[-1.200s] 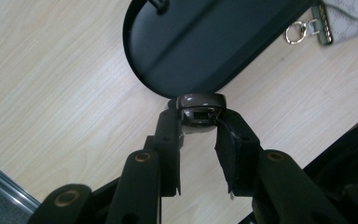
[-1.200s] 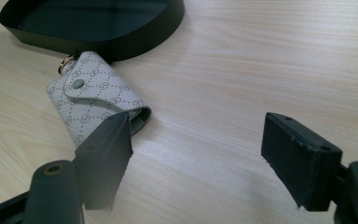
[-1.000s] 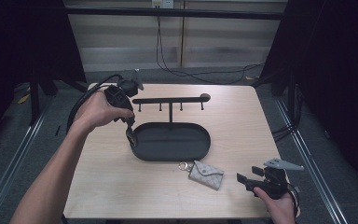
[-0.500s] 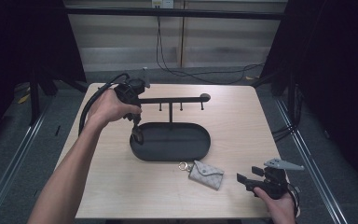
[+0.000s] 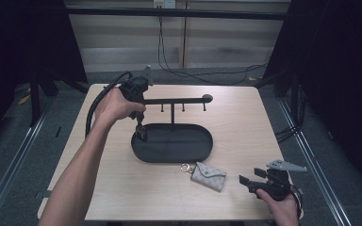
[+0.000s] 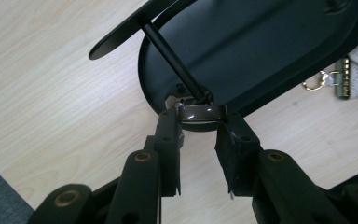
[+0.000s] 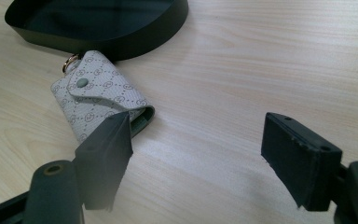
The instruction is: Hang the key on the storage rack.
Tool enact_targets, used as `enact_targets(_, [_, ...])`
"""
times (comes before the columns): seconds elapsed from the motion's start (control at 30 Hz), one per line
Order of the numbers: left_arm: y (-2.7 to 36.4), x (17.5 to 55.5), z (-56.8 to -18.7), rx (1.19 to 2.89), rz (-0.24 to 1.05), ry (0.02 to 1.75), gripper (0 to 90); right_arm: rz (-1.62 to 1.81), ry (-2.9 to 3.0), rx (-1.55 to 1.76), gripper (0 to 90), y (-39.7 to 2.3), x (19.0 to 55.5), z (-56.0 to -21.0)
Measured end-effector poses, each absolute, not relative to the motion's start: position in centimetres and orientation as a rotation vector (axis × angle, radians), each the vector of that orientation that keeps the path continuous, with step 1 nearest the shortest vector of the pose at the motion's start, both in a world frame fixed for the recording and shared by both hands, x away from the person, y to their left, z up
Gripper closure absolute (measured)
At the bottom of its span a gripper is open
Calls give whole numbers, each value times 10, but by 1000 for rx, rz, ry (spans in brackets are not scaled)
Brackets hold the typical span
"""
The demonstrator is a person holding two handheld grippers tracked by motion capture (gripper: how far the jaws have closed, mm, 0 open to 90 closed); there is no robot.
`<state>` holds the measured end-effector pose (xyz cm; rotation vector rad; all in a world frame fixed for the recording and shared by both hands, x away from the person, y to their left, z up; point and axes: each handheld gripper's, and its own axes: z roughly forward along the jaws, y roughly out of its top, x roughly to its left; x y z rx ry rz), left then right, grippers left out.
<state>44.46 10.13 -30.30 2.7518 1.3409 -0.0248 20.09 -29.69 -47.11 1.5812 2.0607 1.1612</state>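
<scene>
Black oval tray [image 5: 188, 153] with an upright post and a hook bar [image 5: 176, 100] sits mid-counter [image 5: 245, 122] on pale wood grain. Left gripper [image 5: 140, 133] points down at the tray's left end, held by the left hand [image 5: 115, 104]. In the left gripper view [image 6: 198, 122] its jaws are pinched onto the tray's rim [image 6: 200, 113], one pad at each side of a short glossy stretch of the edge, close to the foot of the post [image 6: 175, 63]. Pads touch the rim; the tray rests flat on the counter as far as can be told.

Grey-white patterned key pouch [image 5: 208, 175] lies on the counter just in front of the tray's near edge, its metal ring [image 5: 185, 166] toward the tray, close to the wall or touching it; cannot tell which.

Right gripper [image 5: 246, 181] rests low at the counter's near right corner, in the right hand [image 5: 283, 207]. Jaws spread apart, nothing between them. In the right gripper view [image 7: 198, 140] bare wood shows between the pads; the pouch [image 7: 100, 93] lies just beyond the jaw at the left of that view, snap flap up, apart from the pad.
</scene>
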Motion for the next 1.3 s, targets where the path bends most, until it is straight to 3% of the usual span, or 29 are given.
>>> enact_targets(1.0, [86, 465, -309, 2737, 16, 1456, 698, 1162, 2068, 1564, 244, -296, 200, -471])
enact_targets(1.3, [85, 457, -306, 2746, 4, 1402, 480, 1158, 2066, 1564, 244, -296, 200, -471])
